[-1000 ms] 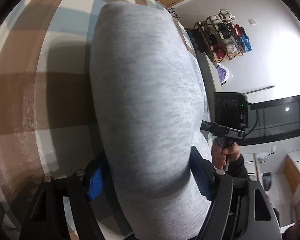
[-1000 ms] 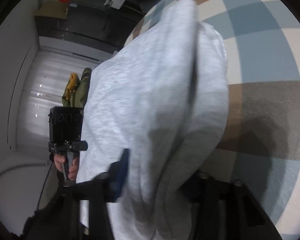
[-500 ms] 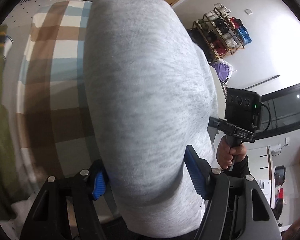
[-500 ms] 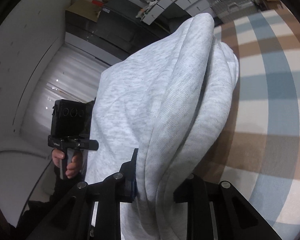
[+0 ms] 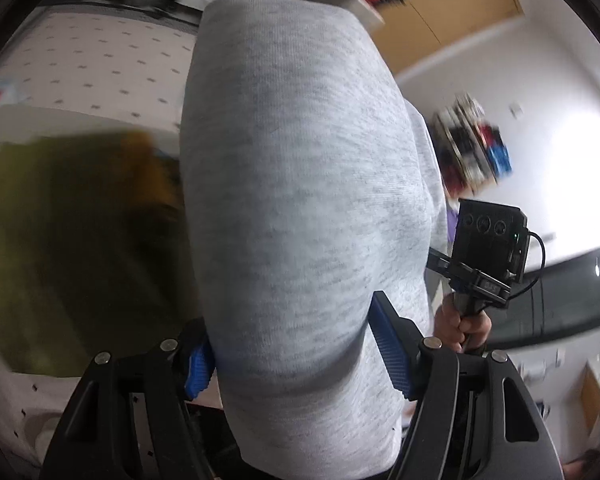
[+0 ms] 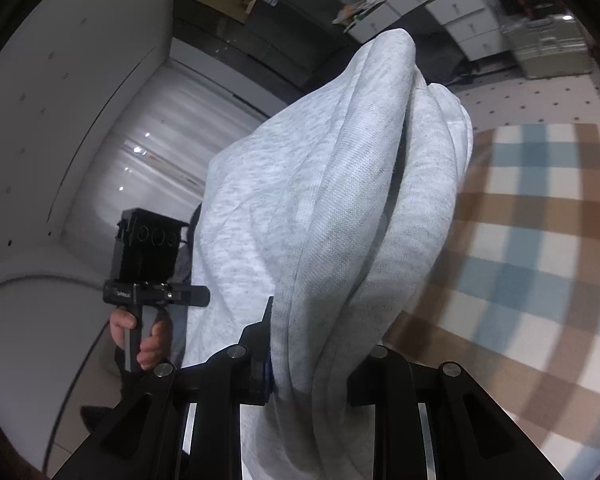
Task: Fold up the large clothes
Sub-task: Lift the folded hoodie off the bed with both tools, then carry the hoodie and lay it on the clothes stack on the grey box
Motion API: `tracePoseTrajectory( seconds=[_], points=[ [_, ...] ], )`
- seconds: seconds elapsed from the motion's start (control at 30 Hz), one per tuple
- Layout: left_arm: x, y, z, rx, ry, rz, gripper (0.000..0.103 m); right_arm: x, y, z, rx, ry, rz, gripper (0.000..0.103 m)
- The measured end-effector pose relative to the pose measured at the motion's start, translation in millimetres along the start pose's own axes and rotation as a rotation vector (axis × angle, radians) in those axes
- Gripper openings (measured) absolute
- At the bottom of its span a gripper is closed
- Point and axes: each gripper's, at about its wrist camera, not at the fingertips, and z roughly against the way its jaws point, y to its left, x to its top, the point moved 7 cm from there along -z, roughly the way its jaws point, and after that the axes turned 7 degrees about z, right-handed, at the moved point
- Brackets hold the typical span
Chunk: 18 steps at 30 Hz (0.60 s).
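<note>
Home interior, plaid rug (image 6: pixel 540 240) lower right, white drawer units (image 6: pixel 452 4) upper right, cluttered shelf rack (image 5: pixel 474 152) right, tiled floor (image 5: pixel 92 64) upper left.

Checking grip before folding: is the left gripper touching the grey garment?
Touching. The left wrist view shows the left gripper with both blue pads pressed against the grey garment.

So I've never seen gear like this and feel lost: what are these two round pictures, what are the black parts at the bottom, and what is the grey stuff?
No robot here: a person holds a handheld tool in each hand, each with a fisheye camera looking along its tongs. One picture is from the left tool, one from the right. The left tongs and right tongs both pinch the same grey garment, lifted up. Each view also shows the other tool: the right hand and the left hand. Below lies a checked cloth.
</note>
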Motion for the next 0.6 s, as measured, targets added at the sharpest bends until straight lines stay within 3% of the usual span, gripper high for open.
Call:
tracePoseTrajectory(
  seconds=[0.23, 0.37, 0.47, 0.53, 0.6],
  points=[
    [64.3, 114.2, 72.9, 0.083, -0.141, 0.141, 0.066, 35.1, 9.3, -136.7, 0.064, 0.055, -0.187, 0.025],
    [78.2, 198.7, 40.1, 0.129, -0.145, 0.298, 0.066, 10.8, -28.4, -219.6, -0.018, 0.173, -0.253, 0.026],
    [66.2, 237.7, 21.2, 0.023, -0.12, 0.331, 0.075, -6.1, -48.6, -231.0, -0.036, 0.164, -0.247, 0.033],
    [59.1, 239.2, 32.6, -0.05, -0.138, 0.305, 0.075, -6.5, -41.7, -226.5, -0.045, 0.173, -0.18, 0.034],
    [54.4, 240.7, 57.3, -0.069, -0.187, 0.305, 0.074, -5.3, -34.2, -219.1, -0.102, 0.175, -0.113, 0.038]
  ],
)
